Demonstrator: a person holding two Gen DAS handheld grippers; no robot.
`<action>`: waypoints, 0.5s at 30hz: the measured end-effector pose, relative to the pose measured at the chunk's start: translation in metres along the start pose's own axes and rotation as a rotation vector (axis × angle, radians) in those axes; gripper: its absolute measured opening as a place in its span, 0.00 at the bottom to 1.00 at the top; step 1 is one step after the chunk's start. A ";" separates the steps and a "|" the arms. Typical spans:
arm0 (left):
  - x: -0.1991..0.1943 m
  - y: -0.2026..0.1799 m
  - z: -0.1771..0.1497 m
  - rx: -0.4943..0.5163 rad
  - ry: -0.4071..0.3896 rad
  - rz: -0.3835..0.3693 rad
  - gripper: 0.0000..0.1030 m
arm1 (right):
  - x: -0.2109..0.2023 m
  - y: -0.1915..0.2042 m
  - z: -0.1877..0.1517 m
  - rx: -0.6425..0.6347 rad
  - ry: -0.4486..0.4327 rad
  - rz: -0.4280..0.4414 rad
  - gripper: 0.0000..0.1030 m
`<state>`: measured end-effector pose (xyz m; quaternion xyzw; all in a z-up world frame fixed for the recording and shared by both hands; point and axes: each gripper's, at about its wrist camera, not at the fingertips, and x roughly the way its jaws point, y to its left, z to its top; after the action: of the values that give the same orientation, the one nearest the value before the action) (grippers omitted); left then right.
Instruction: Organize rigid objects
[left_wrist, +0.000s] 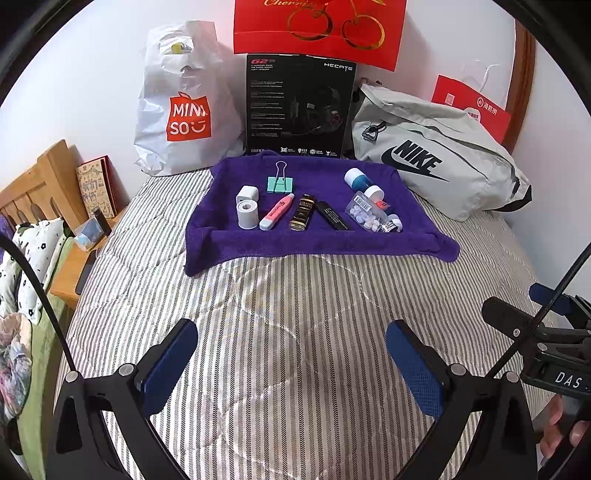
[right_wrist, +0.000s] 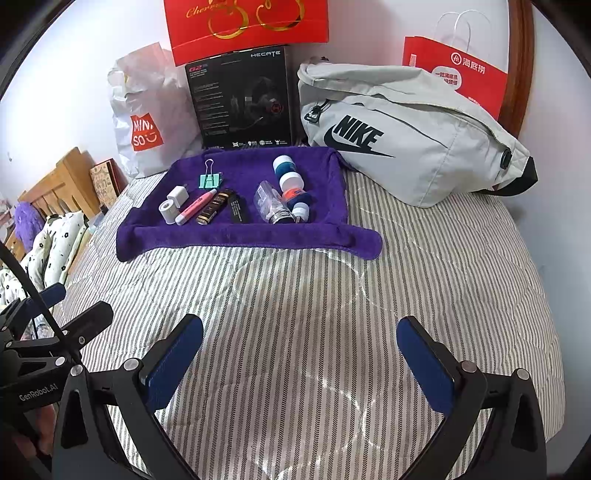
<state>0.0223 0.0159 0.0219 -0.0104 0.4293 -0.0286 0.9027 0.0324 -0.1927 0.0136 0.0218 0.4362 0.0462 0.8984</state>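
We hold the left gripper (left_wrist: 291, 363) and the right gripper (right_wrist: 300, 360) low over the striped quilt (left_wrist: 295, 314), both with fingers spread wide and nothing between them. Well ahead of both lies the purple towel (left_wrist: 317, 243) carrying the small items: the mint binder clip (left_wrist: 280, 183), pink highlighter (left_wrist: 277, 212), white charger plug (left_wrist: 246, 194) and small bottles (left_wrist: 359, 178), all well apart from our fingertips.

My right gripper (right_wrist: 299, 363) hangs over the striped bed (right_wrist: 295, 288), its fingers (right_wrist: 177, 360) spread wide and empty. Ahead, a purple towel (right_wrist: 236, 232) carries a green binder clip (right_wrist: 210, 180), pink highlighter (right_wrist: 195, 207), white charger (right_wrist: 177, 195) and small bottles (right_wrist: 290, 181). A grey Nike bag (right_wrist: 406, 140) lies beside it.
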 end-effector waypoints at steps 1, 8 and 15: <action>0.000 0.000 0.000 -0.003 0.000 -0.001 1.00 | 0.000 0.000 0.000 0.001 0.001 0.002 1.00; -0.002 -0.001 0.000 0.003 -0.006 -0.002 1.00 | -0.001 -0.001 0.000 0.003 0.000 0.004 1.00; -0.003 -0.002 -0.001 0.005 -0.005 0.001 1.00 | -0.002 0.000 -0.001 0.001 -0.001 0.001 1.00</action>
<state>0.0196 0.0143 0.0242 -0.0081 0.4272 -0.0290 0.9037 0.0309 -0.1932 0.0145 0.0226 0.4359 0.0464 0.8985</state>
